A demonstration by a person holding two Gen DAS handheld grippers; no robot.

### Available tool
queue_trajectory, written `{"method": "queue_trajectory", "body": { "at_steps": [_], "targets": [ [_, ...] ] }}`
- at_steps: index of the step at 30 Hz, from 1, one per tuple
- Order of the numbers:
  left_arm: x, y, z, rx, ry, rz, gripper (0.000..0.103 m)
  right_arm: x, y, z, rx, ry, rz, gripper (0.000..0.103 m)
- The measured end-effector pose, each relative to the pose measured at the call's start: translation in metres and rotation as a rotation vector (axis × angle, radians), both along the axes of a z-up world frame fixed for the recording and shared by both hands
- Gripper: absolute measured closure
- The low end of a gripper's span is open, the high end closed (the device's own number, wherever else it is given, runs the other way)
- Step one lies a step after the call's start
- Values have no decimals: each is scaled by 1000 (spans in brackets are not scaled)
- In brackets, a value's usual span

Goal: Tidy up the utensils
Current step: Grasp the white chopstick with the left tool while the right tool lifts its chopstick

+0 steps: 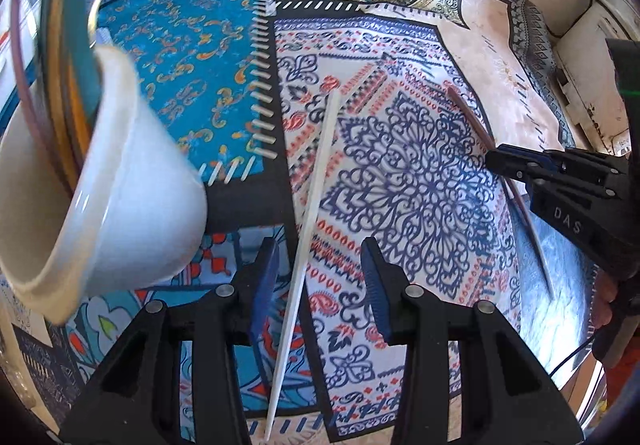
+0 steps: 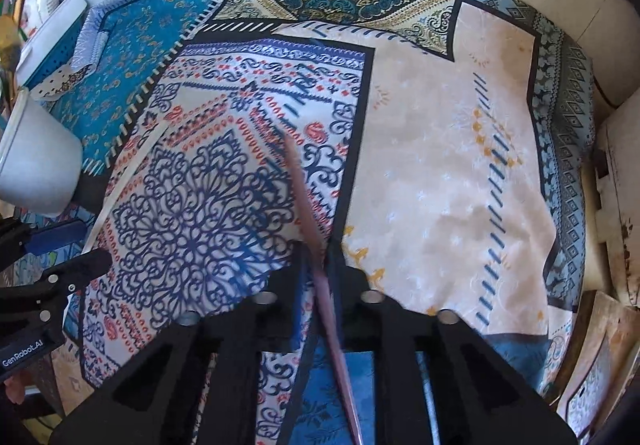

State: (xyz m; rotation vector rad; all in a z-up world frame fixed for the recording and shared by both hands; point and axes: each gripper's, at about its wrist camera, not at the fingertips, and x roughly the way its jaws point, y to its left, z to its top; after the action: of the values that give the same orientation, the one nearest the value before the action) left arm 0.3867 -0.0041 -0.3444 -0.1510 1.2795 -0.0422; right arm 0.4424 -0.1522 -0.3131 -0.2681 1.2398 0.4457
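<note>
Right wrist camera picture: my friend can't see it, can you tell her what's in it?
The right gripper is shut on a thin pink chopstick, held over a bright patchwork tablecloth. At the left edge stands a white cup, and the left gripper pokes in below it.

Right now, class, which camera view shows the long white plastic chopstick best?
The left wrist view: the long white plastic chopstick lies full length on the patterned cloth, running between the open left claw. The right wrist view shows only a pale sliver of it at left.
</note>
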Motion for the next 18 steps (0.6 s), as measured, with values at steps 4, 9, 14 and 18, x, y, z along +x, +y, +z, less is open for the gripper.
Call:
{"method": "queue_trajectory", "body": {
  "at_steps": [4,9,14,18],
  "targets": [
    [8,-5,0,-29,6,-7,62,10,-15,-4,66,49,-41,97],
    [20,-22,0,-79,20,-51,69,8,-48,-5,98,70,-105,97],
    [37,-47,-2,-117,42,-95,86,-7,-80,9,151,65,-161,97],
    [50,-72,-2,-109,47,-136,94,-20,-98,21,184,39,-187,97]
  ]
}}
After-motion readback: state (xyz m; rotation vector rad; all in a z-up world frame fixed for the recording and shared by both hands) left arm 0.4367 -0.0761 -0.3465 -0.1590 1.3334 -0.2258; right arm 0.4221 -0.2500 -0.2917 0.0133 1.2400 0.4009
